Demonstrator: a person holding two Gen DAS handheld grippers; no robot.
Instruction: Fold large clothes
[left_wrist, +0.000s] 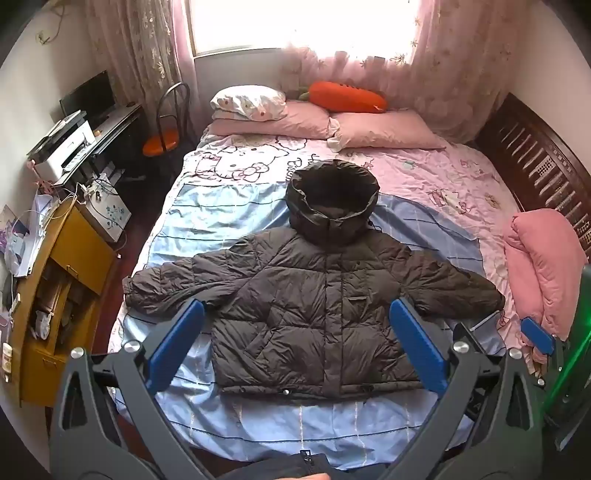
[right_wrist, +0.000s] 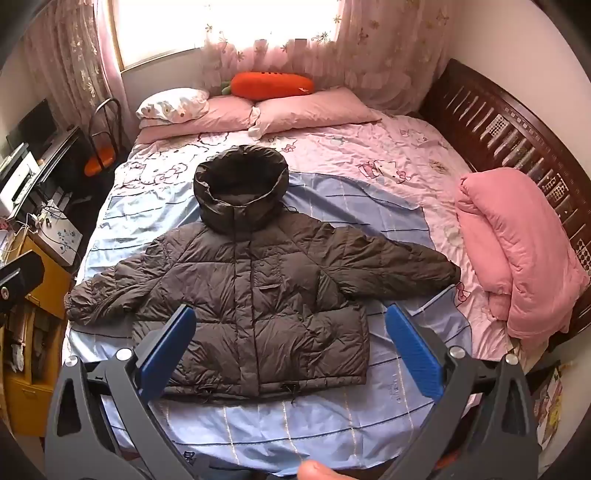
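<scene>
A dark brown hooded puffer jacket (left_wrist: 314, 295) (right_wrist: 251, 295) lies flat, front up, on the bed (left_wrist: 258, 413) (right_wrist: 332, 424), sleeves spread to both sides and hood toward the pillows. My left gripper (left_wrist: 297, 314) hovers open above the jacket's lower body, blue pads wide apart with nothing between them. My right gripper (right_wrist: 290, 321) also hangs open above the jacket's hem area, touching nothing. One blue pad of the right gripper (left_wrist: 537, 338) shows at the right edge of the left wrist view, beyond the jacket's right sleeve.
A folded pink quilt (right_wrist: 517, 258) lies at the bed's right side by the dark wooden headboard (right_wrist: 517, 122). Pink pillows (right_wrist: 295, 110) and an orange carrot cushion (right_wrist: 273, 85) sit at the far end. A yellow cabinet (left_wrist: 62, 266), desk with printer (left_wrist: 66, 147) and chair (left_wrist: 166, 140) line the left side.
</scene>
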